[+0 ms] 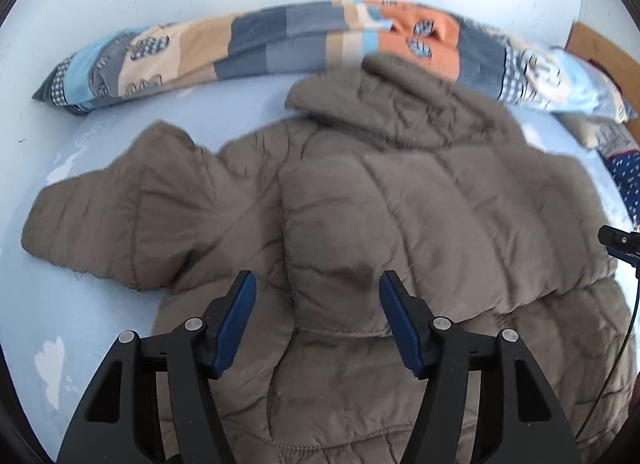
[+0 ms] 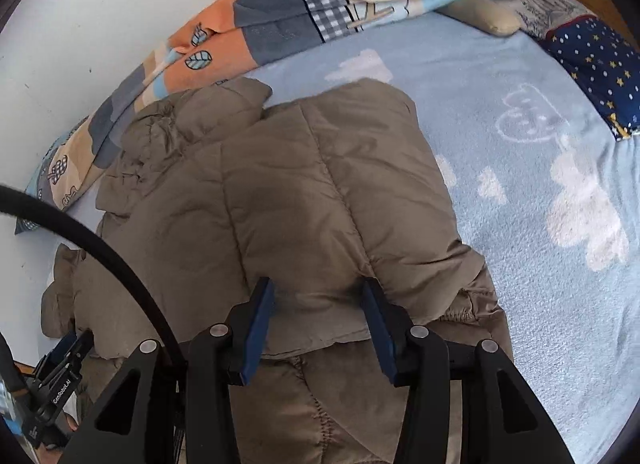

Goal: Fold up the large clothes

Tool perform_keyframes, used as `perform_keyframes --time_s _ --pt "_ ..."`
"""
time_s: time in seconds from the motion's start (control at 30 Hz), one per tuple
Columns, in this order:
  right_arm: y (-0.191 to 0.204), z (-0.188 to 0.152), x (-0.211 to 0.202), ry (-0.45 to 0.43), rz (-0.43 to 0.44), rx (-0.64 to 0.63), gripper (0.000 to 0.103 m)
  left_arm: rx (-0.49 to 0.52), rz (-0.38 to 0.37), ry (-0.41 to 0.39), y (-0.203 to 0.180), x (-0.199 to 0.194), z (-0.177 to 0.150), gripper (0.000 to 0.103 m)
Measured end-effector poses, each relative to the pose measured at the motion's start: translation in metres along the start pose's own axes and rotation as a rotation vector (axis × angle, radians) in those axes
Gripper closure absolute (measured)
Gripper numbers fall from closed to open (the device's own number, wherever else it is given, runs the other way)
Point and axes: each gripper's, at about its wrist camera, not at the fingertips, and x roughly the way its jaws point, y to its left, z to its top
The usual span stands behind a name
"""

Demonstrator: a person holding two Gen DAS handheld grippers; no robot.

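A brown quilted puffer jacket [image 1: 400, 200] lies on a light blue bed. Its right half is folded over the middle, and one sleeve [image 1: 100, 220] lies spread out to the left. The hood [image 1: 384, 100] points toward the far wall. My left gripper [image 1: 318, 284] is open, its jaws on either side of the folded panel's lower edge. In the right wrist view the jacket [image 2: 304, 192] fills the centre. My right gripper [image 2: 318, 292] is open, its blue pads on either side of the folded flap's lower edge. The left gripper [image 2: 60, 360] shows at the lower left.
A patchwork quilt [image 1: 280, 40] lies rolled along the white wall; it also shows in the right wrist view [image 2: 280, 20]. A navy starred pillow [image 2: 600, 72] and a beige pillow [image 2: 488, 16] lie at the bed's right end. The blue cloud-print sheet [image 2: 540, 224] lies right of the jacket.
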Motion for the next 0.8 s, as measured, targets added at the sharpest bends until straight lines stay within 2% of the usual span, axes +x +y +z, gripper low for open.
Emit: perform_keyframes --time_s 0.1,0.2,0.4,0.6,0.7,0.8 --pt "0.022 -0.002 -0.018 -0.053 0.014 -0.075 0.052 -0.004 0.004 -0.03 0.002 -0.011 0.002 0.04" --pt "0.043 -0.011 -0.028 -0.067 0.051 -0.139 0.052 -0.009 0.006 -0.014 0.006 -0.01 0.001 0.04" --pt "0.084 -0.028 -0.005 -0.013 0.044 -0.263 0.051 -0.019 0.02 0.032 0.021 -0.003 -0.004 0.04" --pt "0.084 -0.033 0.024 0.045 0.015 -0.262 0.05 0.005 -0.026 0.121 0.022 0.013 -0.012 0.037" --pt "0.088 -0.033 0.017 0.042 0.014 -0.265 0.05 -0.013 -0.01 0.063 0.029 -0.002 -0.004 0.037" --pt "0.1 -0.035 -0.002 0.005 0.062 -0.274 0.049 -0.063 0.004 0.01 0.045 -0.02 0.006 0.036"
